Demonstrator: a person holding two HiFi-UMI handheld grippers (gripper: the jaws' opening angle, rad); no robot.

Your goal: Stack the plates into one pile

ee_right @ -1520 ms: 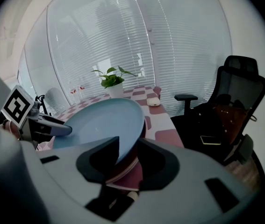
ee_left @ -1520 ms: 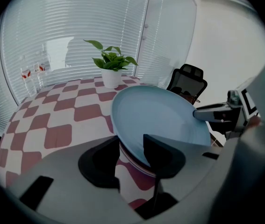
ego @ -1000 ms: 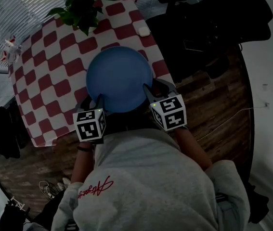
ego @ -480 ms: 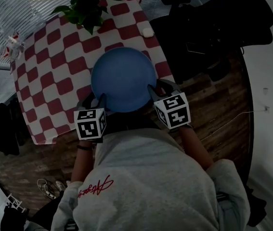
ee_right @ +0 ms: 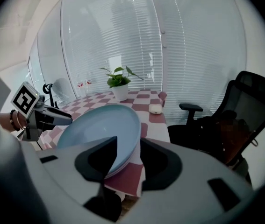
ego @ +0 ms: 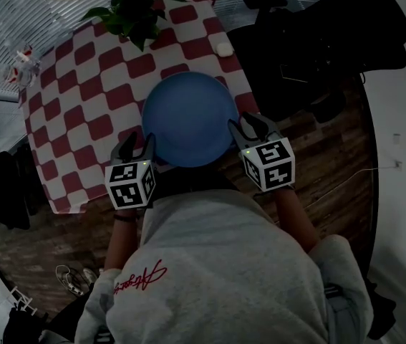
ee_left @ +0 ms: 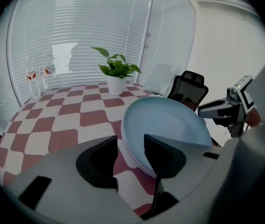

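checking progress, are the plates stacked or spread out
Stacked: the blue plates form one pile, layered rims showing in the left gripper view.

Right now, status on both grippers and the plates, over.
Left gripper and right gripper open, jaws just opening, astride rim of plate pile. Pile sits on checkered table. Potted plant stands apart beyond.

- In the head view, the near rim of the plates (ego: 188,117) is hidden behind the person's head (ego: 188,183), and the plates cannot be counted there.
- Much of the desk's (ego: 74,120) near edge is hidden by the person's shoulders.
- The small white thing (ego: 223,49) at the desk's far right is too small to name.
- So are the red-and-white things (ego: 21,67) at its far left.
- The plant's (ego: 134,13) pot is hidden under its leaves.
- What lies on the dark chair (ego: 310,41) cannot be made out.
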